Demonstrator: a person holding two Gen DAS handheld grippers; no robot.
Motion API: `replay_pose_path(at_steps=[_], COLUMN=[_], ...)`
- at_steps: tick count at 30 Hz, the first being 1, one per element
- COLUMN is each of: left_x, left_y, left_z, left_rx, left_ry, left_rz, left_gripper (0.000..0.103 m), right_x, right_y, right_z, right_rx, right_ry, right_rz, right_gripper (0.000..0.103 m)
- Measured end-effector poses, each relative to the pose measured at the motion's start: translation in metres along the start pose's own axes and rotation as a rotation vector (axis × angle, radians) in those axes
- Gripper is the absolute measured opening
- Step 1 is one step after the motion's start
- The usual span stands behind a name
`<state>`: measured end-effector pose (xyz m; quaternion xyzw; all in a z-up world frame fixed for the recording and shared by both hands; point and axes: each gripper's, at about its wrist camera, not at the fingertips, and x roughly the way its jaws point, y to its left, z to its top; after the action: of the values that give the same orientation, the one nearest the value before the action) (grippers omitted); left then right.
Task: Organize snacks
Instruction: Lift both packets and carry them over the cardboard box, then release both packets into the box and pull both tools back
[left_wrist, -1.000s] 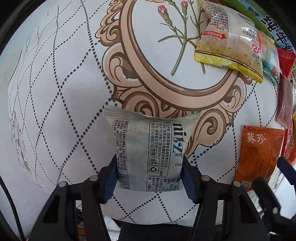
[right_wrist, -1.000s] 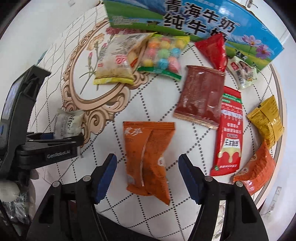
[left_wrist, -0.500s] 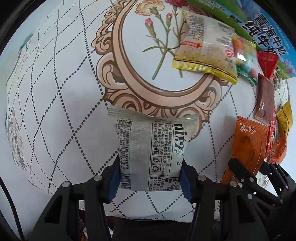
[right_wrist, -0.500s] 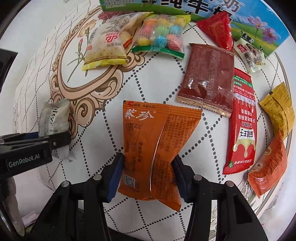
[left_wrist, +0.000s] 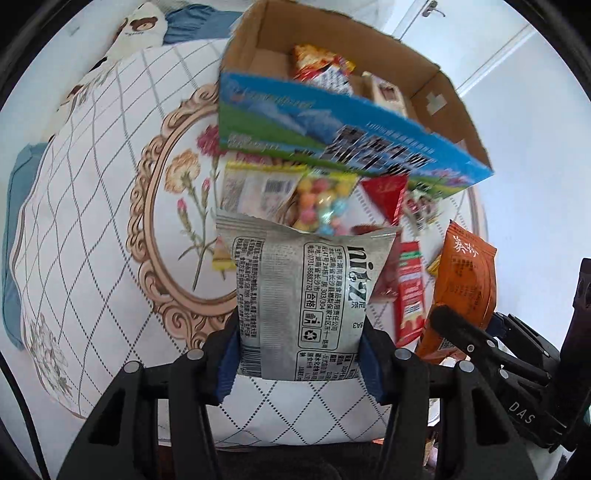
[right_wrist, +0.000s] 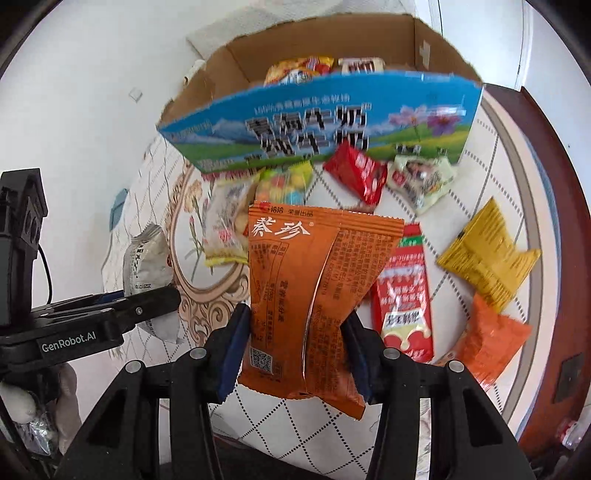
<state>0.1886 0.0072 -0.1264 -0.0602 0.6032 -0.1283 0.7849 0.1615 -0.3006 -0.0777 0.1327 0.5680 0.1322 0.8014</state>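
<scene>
My left gripper (left_wrist: 299, 354) is shut on a silver-grey snack packet (left_wrist: 306, 284), held up above the patterned tablecloth (left_wrist: 92, 240). My right gripper (right_wrist: 297, 350) is shut on an orange snack packet (right_wrist: 314, 280), also lifted off the cloth; that packet (left_wrist: 463, 280) shows at the right of the left wrist view too. Beyond both stands an open cardboard milk box (left_wrist: 332, 122) (right_wrist: 317, 125) with a blue and green printed front and a few snacks inside. The left gripper with its grey packet (right_wrist: 146, 258) appears at the left of the right wrist view.
Loose snacks lie on the cloth before the box: a pale yellow-edged bag (right_wrist: 225, 225), a bag of coloured candy balls (left_wrist: 321, 206), a red triangular packet (right_wrist: 358, 173), a long red packet (right_wrist: 404, 295), a yellow one (right_wrist: 487, 254), an orange one (right_wrist: 487, 339). The table's wooden rim (right_wrist: 546, 221) runs at the right.
Both grippers have closed on their packets and lifted them off the cloth. Both views have tilted up, so the open box and its contents now show.
</scene>
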Motion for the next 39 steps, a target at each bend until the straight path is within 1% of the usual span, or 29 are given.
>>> replay_pose_path(at_steps=[3, 5, 6, 7, 9, 12, 16, 19, 21, 24, 26, 27, 28, 29, 30, 31, 35, 39], left_x=[-0.026, -0.042, -0.048, -0.045, -0.047, -0.032, -0.008, 0.019, 0.036, 0.056, 0.066, 0.069, 0.072, 0.075, 0.078, 0.079, 0.082, 0.080], left_y=[-0.020, -0.027, -0.033, -0.033, -0.052, -0.057, -0.057, -0.048, -0.042, -0.032, -0.027, -0.022, -0.019, -0.016, -0.013, -0.011, -0.007, -0.015], left_z=[0.014, 0.039, 0.052, 0.077, 0.106, 0.150, 0.201, 0.232, 0.251, 0.273, 0.281, 0.285, 0.288, 0.292, 0.295, 0.296, 0.295, 0.286], left_rx=[0.038, 0.058, 0.074, 0.090, 0.114, 0.118, 0.090, 0.084, 0.079, 0.070, 0.068, 0.055, 0.046, 0.040, 0.034, 0.030, 0.011, 0.026], left_ry=[-0.006, -0.015, -0.027, -0.040, -0.071, -0.076, -0.041, -0.014, 0.007, 0.035, 0.048, 0.048, 0.048, 0.050, 0.045, 0.036, 0.018, -0.008], left_rz=[-0.059, -0.079, -0.067, -0.047, 0.003, 0.067, 0.142, 0.217, 0.256, 0.294, 0.301, 0.302, 0.295, 0.285, 0.281, 0.279, 0.223, 0.193], left_gripper=[0.052, 0.052, 0.052, 0.052, 0.052, 0.052, 0.052, 0.052, 0.052, 0.053, 0.053, 0.055, 0.061, 0.084, 0.102, 0.102, 0.102, 0.102], right_x=[-0.019, -0.026, -0.023, -0.012, -0.005, 0.011, 0.040, 0.065, 0.082, 0.112, 0.130, 0.136, 0.140, 0.148, 0.153, 0.155, 0.164, 0.168], right_y=[0.012, 0.011, 0.013, 0.022, 0.019, 0.009, -0.001, -0.010, -0.015, -0.020, -0.024, -0.028, -0.031, -0.031, -0.032, -0.032, -0.036, -0.035], right_z=[0.023, 0.048, 0.064, 0.079, 0.110, 0.158, 0.217, 0.250, 0.266, 0.286, 0.297, 0.302, 0.305, 0.309, 0.310, 0.312, 0.311, 0.302], right_rx=[-0.013, -0.032, -0.041, -0.052, -0.069, -0.085, -0.116, -0.133, -0.145, -0.150, -0.140, -0.115, -0.104, -0.104, -0.098, -0.091, -0.046, -0.032], right_ry=[-0.058, -0.092, -0.109, -0.124, -0.141, -0.139, -0.096, -0.040, -0.009, 0.025, 0.055, 0.066, 0.066, 0.073, 0.072, 0.069, 0.087, 0.086], right_rz=[0.016, 0.002, -0.012, -0.028, -0.068, -0.137, -0.218, -0.264, -0.295, -0.327, -0.334, -0.333, -0.332, -0.340, -0.349, -0.340, -0.288, -0.275], right_gripper=[0.052, 0.052, 0.052, 0.052, 0.052, 0.052, 0.052, 0.052, 0.052, 0.052, 0.053, 0.057, 0.063, 0.081, 0.093, 0.093, 0.095, 0.095])
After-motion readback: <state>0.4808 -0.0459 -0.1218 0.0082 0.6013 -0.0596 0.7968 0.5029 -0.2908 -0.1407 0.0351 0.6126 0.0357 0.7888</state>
